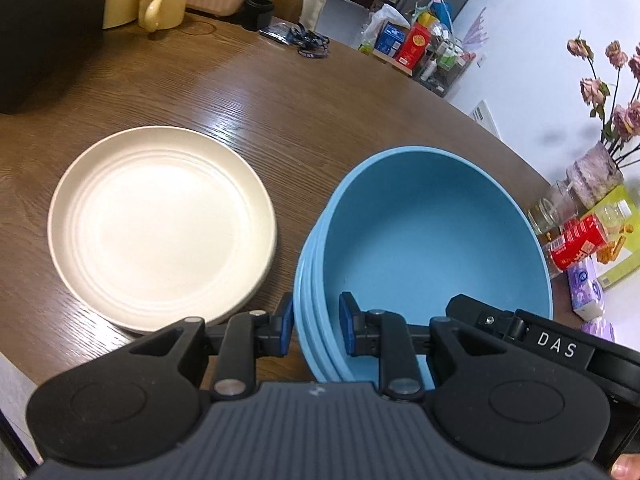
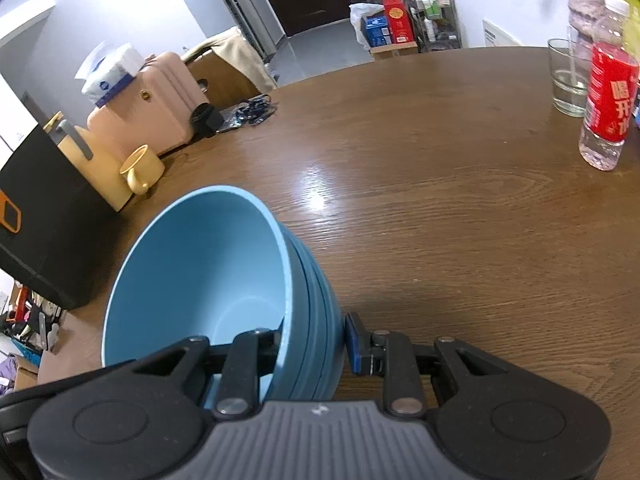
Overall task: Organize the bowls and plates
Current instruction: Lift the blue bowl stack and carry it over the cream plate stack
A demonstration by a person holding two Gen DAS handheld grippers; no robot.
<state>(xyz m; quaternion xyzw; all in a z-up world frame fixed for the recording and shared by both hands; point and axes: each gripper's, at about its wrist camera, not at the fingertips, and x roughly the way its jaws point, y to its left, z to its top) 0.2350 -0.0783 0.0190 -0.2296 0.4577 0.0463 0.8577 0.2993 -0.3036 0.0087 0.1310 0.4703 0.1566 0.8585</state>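
Blue bowl (image 1: 432,236): deep, matte, ribbed outer wall, empty, tilted, gripped at opposite rims, right of the plate above the wooden table.
Cream plate (image 1: 160,226): round, concentric ridges, empty, flat on the table, left of the bowl, just beside it.

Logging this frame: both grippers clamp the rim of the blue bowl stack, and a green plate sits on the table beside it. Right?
Not quite: the plate is cream, not green, as the left wrist view shows. Both the left gripper and right gripper do clamp the blue bowl stack.
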